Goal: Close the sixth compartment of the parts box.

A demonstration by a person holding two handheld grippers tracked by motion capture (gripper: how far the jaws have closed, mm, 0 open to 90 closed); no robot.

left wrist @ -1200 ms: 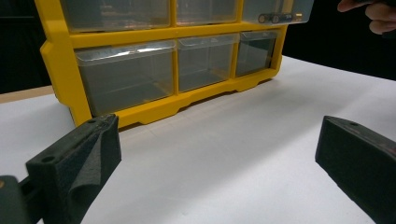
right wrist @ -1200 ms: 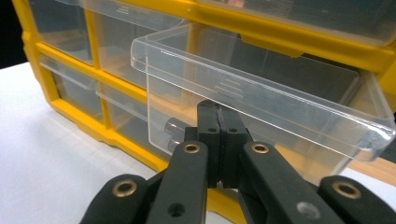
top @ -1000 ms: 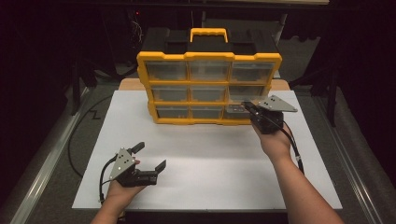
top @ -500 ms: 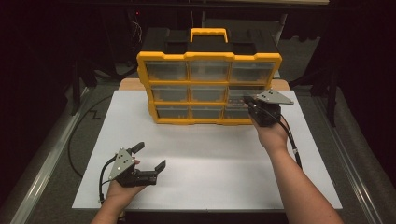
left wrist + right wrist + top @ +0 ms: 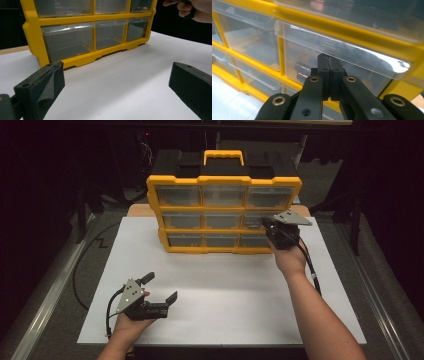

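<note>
My right gripper has its jaws pressed together with nothing between them, its tips right at the clear front of the middle-row right drawer of the yellow organizer, just under the drawer's lip. That organizer stands upright at the far side of the white desk. My left gripper rests low near the front edge, well apart from it, jaws wide apart and empty.

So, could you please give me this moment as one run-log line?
right gripper: shut, tips at middle-row right clear plastic drawer of yellow plastic drawer cabinet | left gripper: open, over white table sheet
</note>
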